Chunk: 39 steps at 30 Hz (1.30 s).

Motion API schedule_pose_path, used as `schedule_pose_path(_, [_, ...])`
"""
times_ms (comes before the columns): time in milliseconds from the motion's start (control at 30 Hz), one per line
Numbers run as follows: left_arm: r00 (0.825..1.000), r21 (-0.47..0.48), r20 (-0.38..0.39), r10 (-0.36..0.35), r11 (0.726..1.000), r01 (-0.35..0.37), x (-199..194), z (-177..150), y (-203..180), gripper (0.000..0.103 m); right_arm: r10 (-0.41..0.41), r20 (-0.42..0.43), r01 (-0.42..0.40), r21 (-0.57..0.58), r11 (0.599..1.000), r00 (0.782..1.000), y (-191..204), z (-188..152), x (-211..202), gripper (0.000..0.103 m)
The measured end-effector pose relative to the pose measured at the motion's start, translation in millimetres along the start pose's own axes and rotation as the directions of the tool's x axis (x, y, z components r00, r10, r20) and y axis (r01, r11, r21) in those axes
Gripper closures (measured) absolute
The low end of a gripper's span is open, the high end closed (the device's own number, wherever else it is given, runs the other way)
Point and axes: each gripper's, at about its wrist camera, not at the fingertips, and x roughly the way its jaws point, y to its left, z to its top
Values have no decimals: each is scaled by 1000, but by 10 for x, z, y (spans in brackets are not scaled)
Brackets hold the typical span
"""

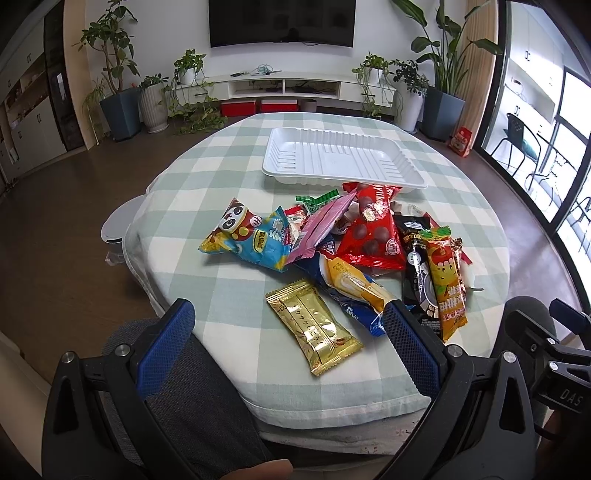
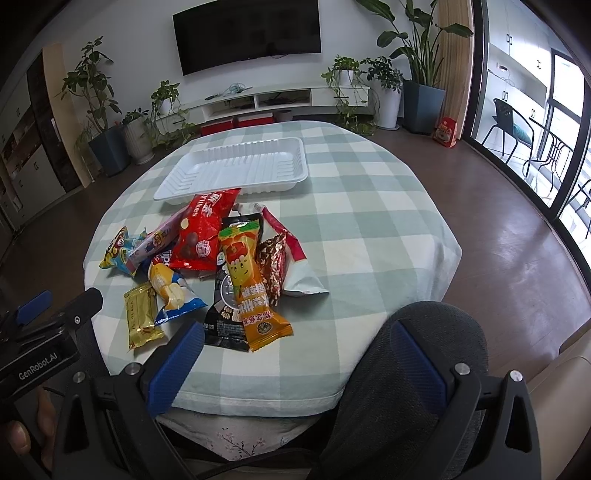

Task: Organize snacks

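We see one empty white tray (image 1: 343, 160) and one snack pile (image 1: 332, 251) lying beyond our wide-open left gripper (image 1: 291, 354) and right gripper (image 2: 295, 363).

White back wall, dark television (image 1: 282, 22) mounted centre. Low white media shelf (image 1: 284, 86) beneath, red boxes (image 1: 258, 107) under it on floor. Potted plants (image 1: 110, 55) flank both ends, tall leafy one (image 2: 417, 40) at right. Brown wood floor (image 2: 498, 240) shining. Daylight pours through dark-framed glass doors (image 2: 569, 147) at right, black chair (image 2: 508, 118) beyond. Cabinets (image 1: 26, 122) along left wall.
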Motion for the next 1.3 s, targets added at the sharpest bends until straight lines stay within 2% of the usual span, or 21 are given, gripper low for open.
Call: schedule_pose_path(1300, [1000,5,-12,3,1000,-3,87,-69,-9,0,-1,-12,1,-2,1000,1000,17,-18,27,0])
